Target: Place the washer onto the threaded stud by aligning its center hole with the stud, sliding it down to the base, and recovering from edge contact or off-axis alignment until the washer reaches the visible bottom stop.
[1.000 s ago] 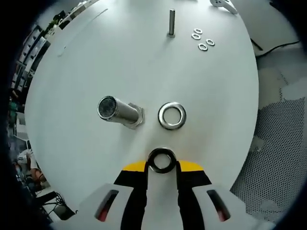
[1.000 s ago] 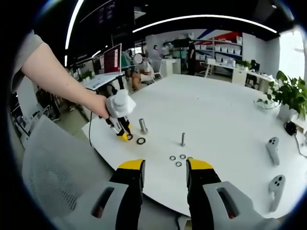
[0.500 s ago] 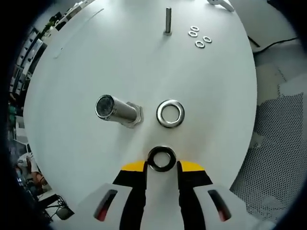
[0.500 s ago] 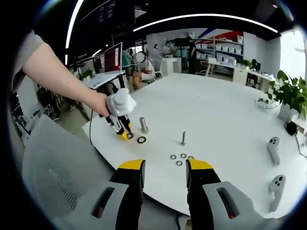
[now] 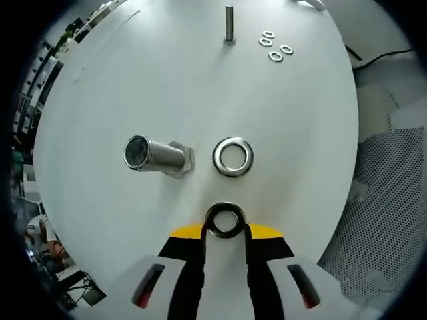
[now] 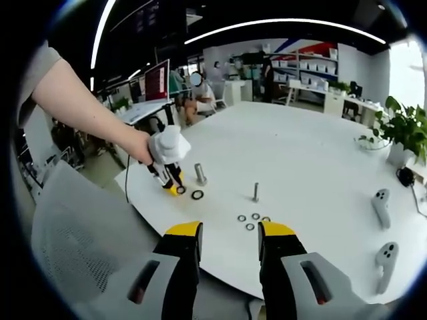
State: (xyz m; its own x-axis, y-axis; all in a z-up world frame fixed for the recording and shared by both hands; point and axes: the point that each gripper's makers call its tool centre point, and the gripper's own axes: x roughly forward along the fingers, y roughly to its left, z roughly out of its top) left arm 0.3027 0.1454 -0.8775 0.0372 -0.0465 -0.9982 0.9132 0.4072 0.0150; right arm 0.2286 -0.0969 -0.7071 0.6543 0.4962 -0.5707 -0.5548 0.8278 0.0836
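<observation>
Left gripper [image 5: 225,230] pinches a washer [image 5: 225,221] between its tips, above the table [image 5: 100,100] near the big stud [image 5: 157,155]; right gripper [image 6: 229,235] hangs back, jaws apart, empty. Level the washer, center its hole over the stud top [image 5: 137,152] before lowering. If the rim catches, lift off and re-center rather than pushing.

Holding a dark washer [image 5: 225,221] between the jaws of the left gripper [image 5: 225,235], just short of a loose silver washer [image 5: 233,157] lying flat on the white table [image 5: 120,87]. Standing just left of that washer: the thick threaded stud [image 5: 155,155] on its hex base. Leaving bare tabletop all round both. Well beyond, standing as obstacles: a thin stud [image 5: 229,25] and four small washers [image 5: 275,45]. Hovering off the table edge with jaws apart: the right gripper [image 6: 228,233]. Lying far right: two controllers [image 6: 381,227].
</observation>
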